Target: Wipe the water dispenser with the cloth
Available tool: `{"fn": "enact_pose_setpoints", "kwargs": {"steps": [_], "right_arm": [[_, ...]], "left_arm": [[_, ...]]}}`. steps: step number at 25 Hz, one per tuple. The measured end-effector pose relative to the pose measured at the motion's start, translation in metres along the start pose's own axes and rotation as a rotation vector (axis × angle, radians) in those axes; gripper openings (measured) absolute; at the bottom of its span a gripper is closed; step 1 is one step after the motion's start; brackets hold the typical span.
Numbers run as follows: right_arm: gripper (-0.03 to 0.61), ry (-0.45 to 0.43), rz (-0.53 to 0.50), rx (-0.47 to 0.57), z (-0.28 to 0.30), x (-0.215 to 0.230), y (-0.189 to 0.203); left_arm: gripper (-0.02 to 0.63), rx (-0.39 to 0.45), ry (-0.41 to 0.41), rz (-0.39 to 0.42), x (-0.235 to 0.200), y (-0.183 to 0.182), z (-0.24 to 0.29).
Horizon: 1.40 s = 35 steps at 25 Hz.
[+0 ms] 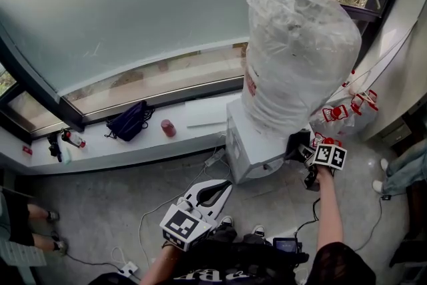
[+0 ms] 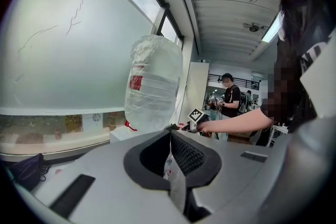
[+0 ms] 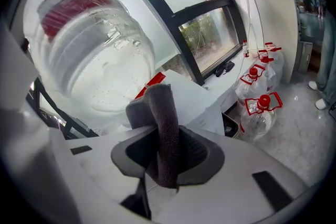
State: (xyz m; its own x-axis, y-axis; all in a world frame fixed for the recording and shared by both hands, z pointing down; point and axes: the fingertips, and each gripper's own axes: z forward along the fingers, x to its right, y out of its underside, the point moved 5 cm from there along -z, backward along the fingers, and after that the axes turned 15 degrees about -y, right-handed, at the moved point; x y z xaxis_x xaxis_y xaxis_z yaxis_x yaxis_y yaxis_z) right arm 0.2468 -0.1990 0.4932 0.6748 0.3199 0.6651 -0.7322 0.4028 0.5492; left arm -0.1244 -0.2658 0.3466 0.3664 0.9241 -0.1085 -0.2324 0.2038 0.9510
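Cloth [image 3: 160, 123], pinched in the right gripper [image 3: 164, 136], wants pressing flat against the water dispenser [image 1: 248, 143] beyond its jaws; left gripper [image 2: 169, 134] idle, jaws together.

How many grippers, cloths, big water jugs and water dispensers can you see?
Hand-held grey grippers: 2 (left gripper, right gripper)
Dark grey fuzzy cloth, held in the right gripper's fingers: 1
Big clear plastic-wrapped water jug: 1
White boxy water dispenser: 1
Total: 5
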Motion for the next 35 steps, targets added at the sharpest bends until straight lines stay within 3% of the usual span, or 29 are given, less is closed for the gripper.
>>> {"fn": "enact_pose_setpoints", "kwargs": {"steps": [4,11,15,19,27,35], "right_arm": [[0.118,0.024,-0.018,0.002,-0.005,0.008,-0.003],[0.112,0.12,0.053,0.081,-0.022,0.04,-0.018],[0.109,0.137,0.011,0.109,-0.029,0.033,-0.02],[0.106,0.055,-0.061,0.101,-0.034,0.0,0.003],[0.106,-0.157,-0.212,-0.102,-0.005,-0.072,0.1],[0.106,-0.218,-0.364,-0.287,0.045,-0.082,0.159]], "left_arm": [[0.02,0.0,0.006,0.002,-0.003,0.001,-0.001],[0.02,-0.012,0.049,0.017,-0.004,0.008,-0.001],[0.02,-0.014,0.075,0.024,-0.001,0.011,0.0],[0.02,-0.022,0.09,0.025,0.0,0.018,0.004],[0.02,-0.022,0.112,0.015,0.015,0.028,0.015],[0.02,-0.038,0.095,0.023,0.028,0.037,0.022]]}}
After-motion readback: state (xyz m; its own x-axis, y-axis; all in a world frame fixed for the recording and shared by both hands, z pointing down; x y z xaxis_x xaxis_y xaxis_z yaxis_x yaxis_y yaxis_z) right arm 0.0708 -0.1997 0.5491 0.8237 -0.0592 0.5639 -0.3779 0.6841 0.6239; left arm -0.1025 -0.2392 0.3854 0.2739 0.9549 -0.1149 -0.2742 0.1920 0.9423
